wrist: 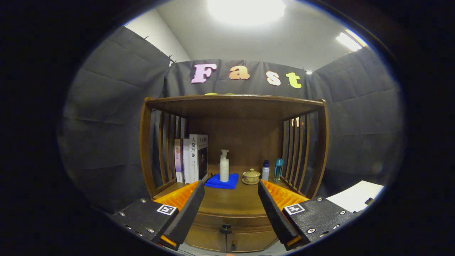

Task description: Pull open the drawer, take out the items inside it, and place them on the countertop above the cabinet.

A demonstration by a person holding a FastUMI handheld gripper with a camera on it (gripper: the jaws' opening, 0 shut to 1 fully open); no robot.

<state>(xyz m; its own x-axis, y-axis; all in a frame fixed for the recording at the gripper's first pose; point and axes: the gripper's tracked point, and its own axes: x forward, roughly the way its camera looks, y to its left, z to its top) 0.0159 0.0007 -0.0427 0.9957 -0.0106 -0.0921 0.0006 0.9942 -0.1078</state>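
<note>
The wooden countertop [231, 201] carries books [192, 158], a blue cloth [222, 182], a lidded cup [251, 176] and 2 bottles [272, 170].

The tool [231, 188] is spread wide, with bare surface [231, 202] just ahead between its fingers. Beyond stand a pump bottle [224, 166] on a blue cloth [222, 182], a lidded cup [251, 175], two small bottles [272, 170] and books [192, 158]. The drawer knob [225, 228] below is unobstructed.

The one camera rides on the tongs [231, 192] and looks forward along both fingers, level at the wooden cabinet [234, 106]. It stands near, facing the bench [231, 201] and closed drawer [231, 222] squarely.
</note>
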